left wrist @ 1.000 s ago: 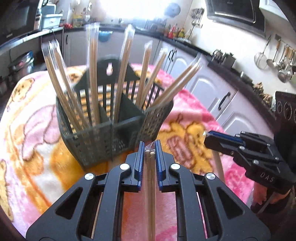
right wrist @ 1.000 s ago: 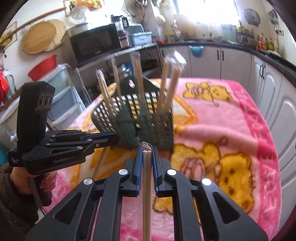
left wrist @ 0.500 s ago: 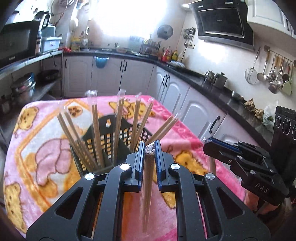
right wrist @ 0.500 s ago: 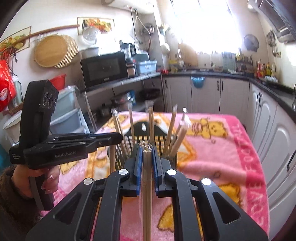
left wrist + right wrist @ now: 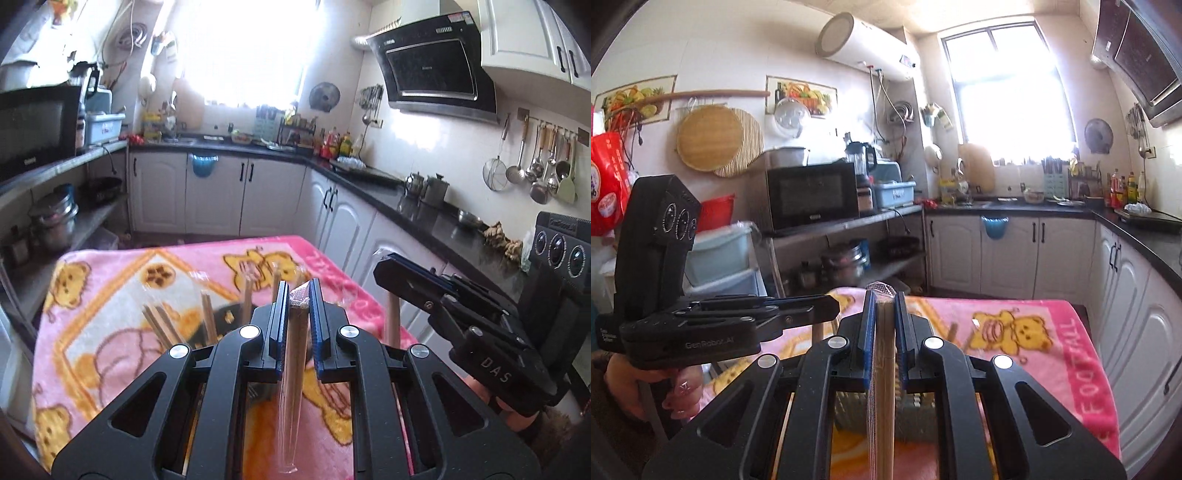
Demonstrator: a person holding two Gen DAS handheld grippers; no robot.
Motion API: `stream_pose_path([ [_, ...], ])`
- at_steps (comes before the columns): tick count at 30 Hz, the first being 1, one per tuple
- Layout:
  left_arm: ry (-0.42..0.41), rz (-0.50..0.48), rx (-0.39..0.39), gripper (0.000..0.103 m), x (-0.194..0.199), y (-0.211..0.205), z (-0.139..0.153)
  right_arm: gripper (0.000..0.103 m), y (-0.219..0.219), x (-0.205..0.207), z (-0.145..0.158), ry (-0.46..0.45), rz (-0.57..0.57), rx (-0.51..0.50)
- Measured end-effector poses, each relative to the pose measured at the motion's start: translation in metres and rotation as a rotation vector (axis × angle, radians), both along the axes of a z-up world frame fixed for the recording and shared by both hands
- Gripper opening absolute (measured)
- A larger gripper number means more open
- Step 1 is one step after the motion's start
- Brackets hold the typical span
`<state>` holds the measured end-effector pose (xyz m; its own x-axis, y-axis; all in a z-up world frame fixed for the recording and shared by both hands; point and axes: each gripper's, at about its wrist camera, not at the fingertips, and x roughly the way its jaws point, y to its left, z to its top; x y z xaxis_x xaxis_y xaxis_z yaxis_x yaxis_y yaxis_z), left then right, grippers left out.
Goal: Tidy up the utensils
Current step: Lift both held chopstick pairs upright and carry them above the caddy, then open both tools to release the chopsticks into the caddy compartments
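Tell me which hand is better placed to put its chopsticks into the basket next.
Neither clearly. The left tool and the right tool each clamp a wrapped chopstick pair, both raised above the basket. Left seems slightly better: basket chopsticks stand just before it.

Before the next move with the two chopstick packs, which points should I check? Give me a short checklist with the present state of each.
1. Left gripper shut on its wrapped chopsticks: ok, the pack sits between the blue pads.
2. Right gripper shut on its wrapped chopsticks: ok.
3. The two grippers apart from each other: ok, they are side by side with a gap in both views.
4. Utensil basket in view as target: not ok, it is mostly hidden under the gripper bodies.
5. Free compartment for the packs: cannot tell, the inside of the basket is hidden.
6. Chopsticks already in the basket clear of the packs: cannot tell.
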<state>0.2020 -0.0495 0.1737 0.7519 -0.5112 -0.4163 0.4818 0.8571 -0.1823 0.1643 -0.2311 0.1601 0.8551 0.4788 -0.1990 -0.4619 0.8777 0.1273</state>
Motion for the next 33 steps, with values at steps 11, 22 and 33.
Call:
stream_pose_path([
  [11, -0.139, 0.083, -0.03, 0.007, 0.002, 0.031, 0.055, 0.01, 0.018, 0.019, 0.033, -0.102, 0.021, 0.04],
  [22, -0.176, 0.157, -0.058, 0.007, 0.029, 0.039, 0.067, 0.01, 0.029, 0.043, 0.05, -0.228, 0.01, 0.079],
  [33, -0.161, 0.175, -0.073, 0.007, 0.047, 0.044, 0.039, 0.01, 0.031, 0.069, 0.028, -0.263, -0.016, 0.116],
])
